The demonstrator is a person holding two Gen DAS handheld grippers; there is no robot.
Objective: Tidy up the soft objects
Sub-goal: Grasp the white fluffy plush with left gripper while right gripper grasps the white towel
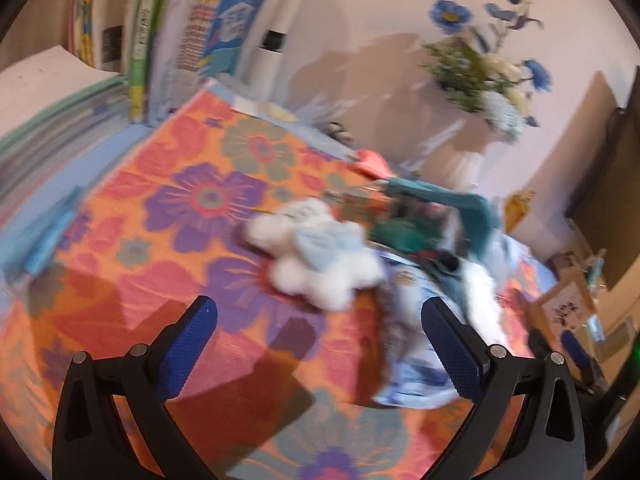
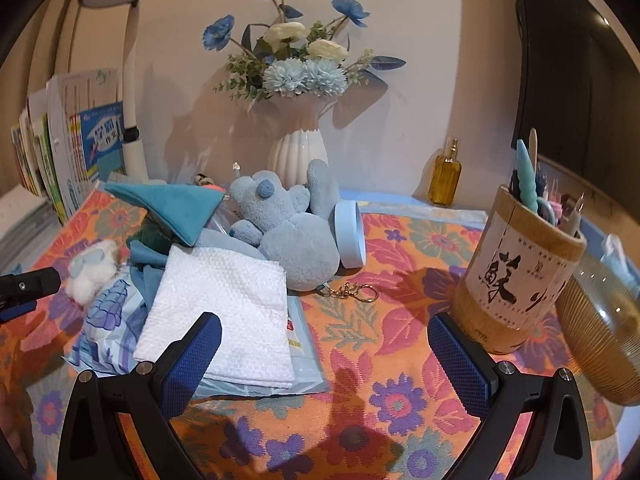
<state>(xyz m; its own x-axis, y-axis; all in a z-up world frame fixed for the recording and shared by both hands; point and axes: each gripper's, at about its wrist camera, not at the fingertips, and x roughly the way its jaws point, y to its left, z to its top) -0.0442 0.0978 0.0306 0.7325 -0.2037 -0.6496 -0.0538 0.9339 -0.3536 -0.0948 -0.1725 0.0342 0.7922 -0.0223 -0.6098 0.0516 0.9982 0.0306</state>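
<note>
Where cloths pile: two plush toys (image 2: pixel 298 240)

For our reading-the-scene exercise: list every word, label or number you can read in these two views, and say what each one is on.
"蘇": large brush character on the label of the bamboo pen holder; the smaller characters beside it are too small to read.
Blue book cover: printed characters, too small to read.
White cloth: small red mark at the edge, unreadable.
Left wrist view: book print blurred, unreadable.
</note>
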